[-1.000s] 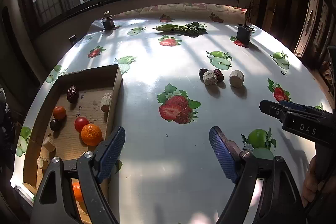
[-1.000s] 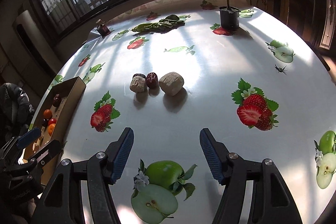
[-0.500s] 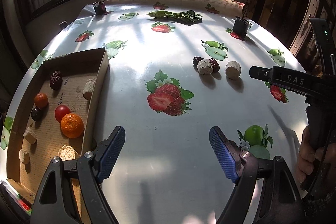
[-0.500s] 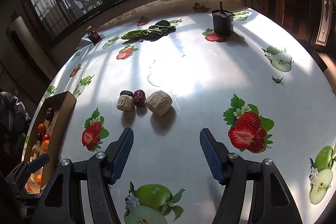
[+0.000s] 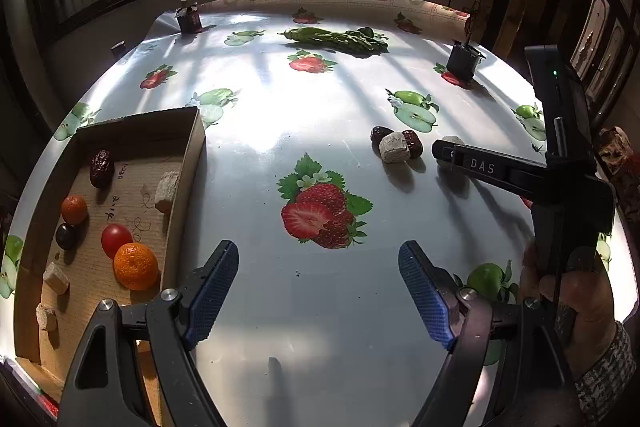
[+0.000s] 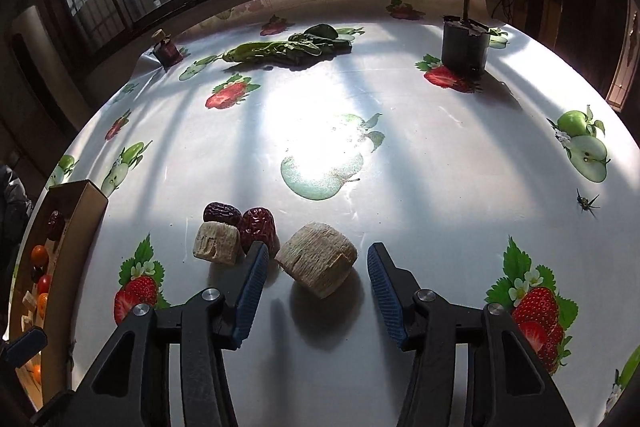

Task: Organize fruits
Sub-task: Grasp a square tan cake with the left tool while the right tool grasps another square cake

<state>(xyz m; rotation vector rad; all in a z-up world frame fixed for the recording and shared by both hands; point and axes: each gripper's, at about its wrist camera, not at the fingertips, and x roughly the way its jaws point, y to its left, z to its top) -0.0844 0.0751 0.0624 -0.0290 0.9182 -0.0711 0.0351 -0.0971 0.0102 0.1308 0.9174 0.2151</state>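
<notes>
The right gripper (image 6: pixel 314 277) has advanced so its closing fingers now bracket, without touching, the larger beige chunk (image 6: pixel 316 259) at lower centre, so a pickup looks imminent, while the left gripper (image 5: pixel 318 291) hangs wide open and empty.

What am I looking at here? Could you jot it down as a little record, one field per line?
Setting: round table with a glossy fruit-print cloth
Container: open brown cardboard box at the table's left edge
In the box: orange mandarin, red cherry tomato, wrinkled dark red date, beige chunks
Loose on table: large pale beige fibrous chunk, smaller beige block, two dark red dates
Right claw: closing around the large chunk, pads not touching yet
Left claw: open, empty
</notes>
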